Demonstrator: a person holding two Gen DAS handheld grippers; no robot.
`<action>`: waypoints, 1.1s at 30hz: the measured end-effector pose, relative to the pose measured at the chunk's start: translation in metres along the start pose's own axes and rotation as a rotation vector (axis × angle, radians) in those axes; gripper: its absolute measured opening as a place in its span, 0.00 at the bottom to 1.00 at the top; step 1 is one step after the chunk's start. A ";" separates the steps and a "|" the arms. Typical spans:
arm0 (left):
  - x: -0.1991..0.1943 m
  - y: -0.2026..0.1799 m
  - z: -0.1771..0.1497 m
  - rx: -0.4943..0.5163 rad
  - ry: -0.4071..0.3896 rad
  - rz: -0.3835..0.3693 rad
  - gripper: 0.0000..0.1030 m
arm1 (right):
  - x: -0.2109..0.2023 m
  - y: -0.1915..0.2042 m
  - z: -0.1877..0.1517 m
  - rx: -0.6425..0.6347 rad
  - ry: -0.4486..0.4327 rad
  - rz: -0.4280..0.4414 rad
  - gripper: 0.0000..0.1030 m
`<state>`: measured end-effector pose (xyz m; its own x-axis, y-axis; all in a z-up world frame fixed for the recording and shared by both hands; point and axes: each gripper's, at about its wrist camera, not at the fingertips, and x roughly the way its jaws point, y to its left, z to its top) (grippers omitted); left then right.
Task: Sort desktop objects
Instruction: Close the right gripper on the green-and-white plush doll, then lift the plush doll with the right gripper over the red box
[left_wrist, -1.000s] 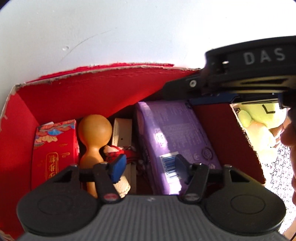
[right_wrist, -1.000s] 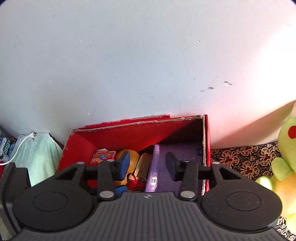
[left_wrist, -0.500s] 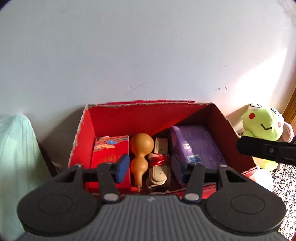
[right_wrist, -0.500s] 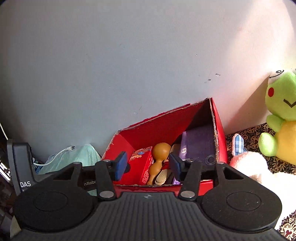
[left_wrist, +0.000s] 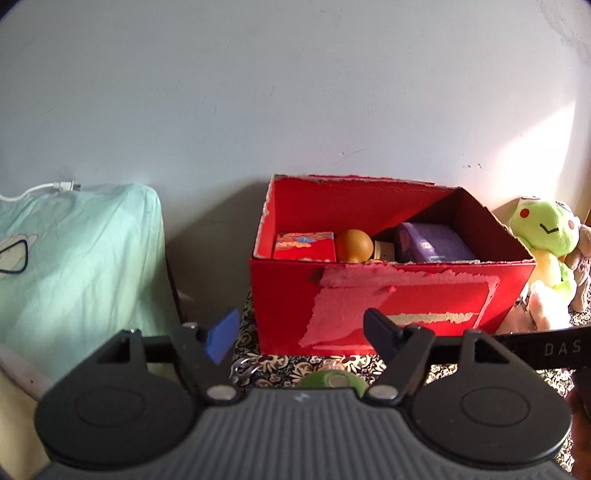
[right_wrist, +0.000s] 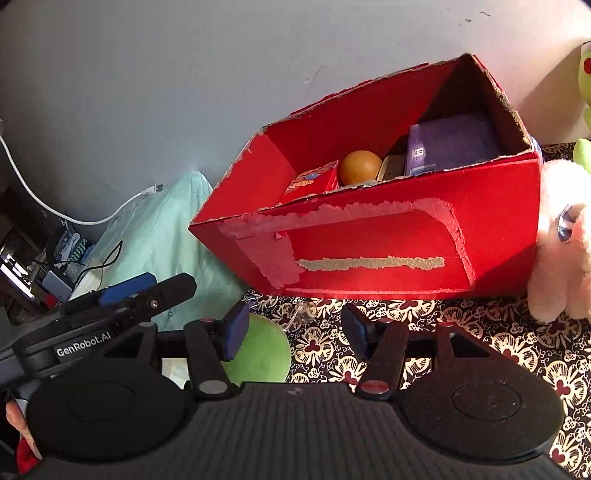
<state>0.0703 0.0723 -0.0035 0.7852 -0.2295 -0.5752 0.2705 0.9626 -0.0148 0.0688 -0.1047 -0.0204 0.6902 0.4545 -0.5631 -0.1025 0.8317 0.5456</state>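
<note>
Open red cardboard box (left_wrist: 391, 295) on patterned cloth, holding orange gourd (left_wrist: 354, 246), purple packet (left_wrist: 432, 246), red carton (left_wrist: 304, 250). Left gripper (left_wrist: 300, 334) and right gripper (right_wrist: 293, 330): jaws released, empty. Round green object (right_wrist: 260, 350) near right gripper.

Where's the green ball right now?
The green ball lies on the patterned cloth before the red box, beside the right claw's left finger.

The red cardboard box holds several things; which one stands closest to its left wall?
The small red packet with the colourful pattern. It stands at the left end of the row; the orange gourd comes next, and the purple pack lies far right.
</note>
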 end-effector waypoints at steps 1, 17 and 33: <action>0.000 0.000 -0.008 0.003 0.022 -0.010 0.76 | 0.003 0.003 -0.002 0.002 0.014 0.006 0.63; 0.026 0.000 -0.071 -0.095 0.193 -0.213 0.66 | 0.054 0.030 -0.030 -0.030 0.133 -0.003 0.68; -0.039 -0.032 -0.019 -0.040 -0.004 -0.271 0.58 | -0.050 0.034 -0.006 -0.099 -0.111 0.112 0.60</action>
<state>0.0200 0.0529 0.0037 0.6894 -0.4799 -0.5427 0.4486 0.8710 -0.2004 0.0270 -0.0971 0.0226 0.7448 0.5125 -0.4274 -0.2492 0.8077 0.5344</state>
